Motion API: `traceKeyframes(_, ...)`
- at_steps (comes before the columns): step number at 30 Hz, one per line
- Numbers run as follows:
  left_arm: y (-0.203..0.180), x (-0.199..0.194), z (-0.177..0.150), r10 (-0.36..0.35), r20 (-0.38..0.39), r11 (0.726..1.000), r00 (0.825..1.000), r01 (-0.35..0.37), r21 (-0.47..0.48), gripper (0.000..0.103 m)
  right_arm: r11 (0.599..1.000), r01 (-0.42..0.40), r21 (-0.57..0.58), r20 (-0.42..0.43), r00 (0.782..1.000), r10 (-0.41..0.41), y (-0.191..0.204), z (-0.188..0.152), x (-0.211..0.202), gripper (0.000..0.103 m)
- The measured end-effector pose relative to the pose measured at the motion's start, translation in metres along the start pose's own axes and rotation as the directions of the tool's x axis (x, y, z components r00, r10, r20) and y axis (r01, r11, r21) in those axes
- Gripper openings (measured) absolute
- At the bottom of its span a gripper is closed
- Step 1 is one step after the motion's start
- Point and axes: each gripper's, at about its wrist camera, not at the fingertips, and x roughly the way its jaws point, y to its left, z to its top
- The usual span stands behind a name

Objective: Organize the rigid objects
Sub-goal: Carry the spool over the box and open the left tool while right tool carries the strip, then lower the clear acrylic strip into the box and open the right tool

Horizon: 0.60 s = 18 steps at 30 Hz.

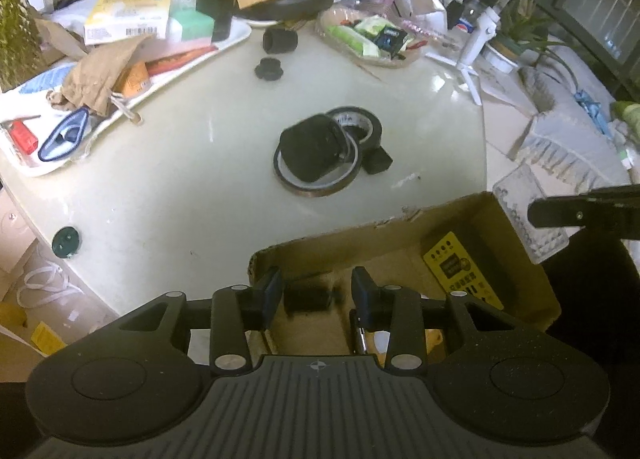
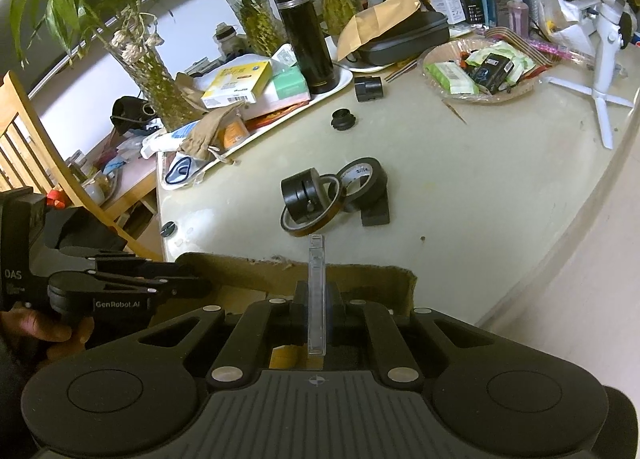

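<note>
Table [image 1: 208,187] first: pale, cluttered, with the cardboard box [image 1: 516,259] at its near edge taking the sorted pieces. Out in the middle, tape rolls [image 1: 320,151] and black fittings wait in a heap. Left gripper [image 1: 316,291] hangs over the box, jaws parted around a small black part [image 1: 308,297] below, pads apparently clear of it. Right gripper [image 2: 316,307] is clenched on a clear plastic case [image 2: 316,295], edge-on above the box. Judgement: depositing step; lower the case inside, then release.

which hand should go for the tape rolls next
Left. Its gripper has open jaws with nothing pressed between them, over the box, facing the tape rolls. The right gripper is shut on a clear case.
</note>
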Motion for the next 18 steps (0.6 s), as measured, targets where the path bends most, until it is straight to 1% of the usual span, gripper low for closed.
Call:
traceKeyframes(4, 0.001, -0.008, -0.001, -0.014, 0.042, 1.0, 0.999, 0.014, -0.011, 0.041, 1.0, -0.003, 0.006, -0.003, 1.0, 0.003, 0.002, -0.002, -0.001, 0.01)
traceKeyframes(9, 0.001, -0.012, -0.001, -0.002, 0.063, 1.0, 0.998, 0.004, -0.024, 0.045, 1.0, -0.01, 0.004, -0.011, 1.0, 0.01, 0.005, -0.005, -0.001, 0.01)
traceKeyframes(13, -0.003, -0.017, -0.003, 0.017, 0.084, 1.0, 0.996, -0.016, -0.011, 0.047, 1.0, -0.009, -0.002, -0.017, 1.0, 0.009, 0.007, -0.007, 0.0, 0.01)
traceKeyframes(18, -0.008, -0.026, -0.006, 0.011, 0.122, 1.0, 0.992, -0.013, 0.012, 0.049, 1.0, -0.011, -0.01, -0.023, 1.0, 0.011, 0.01, -0.009, 0.0, 0.01)
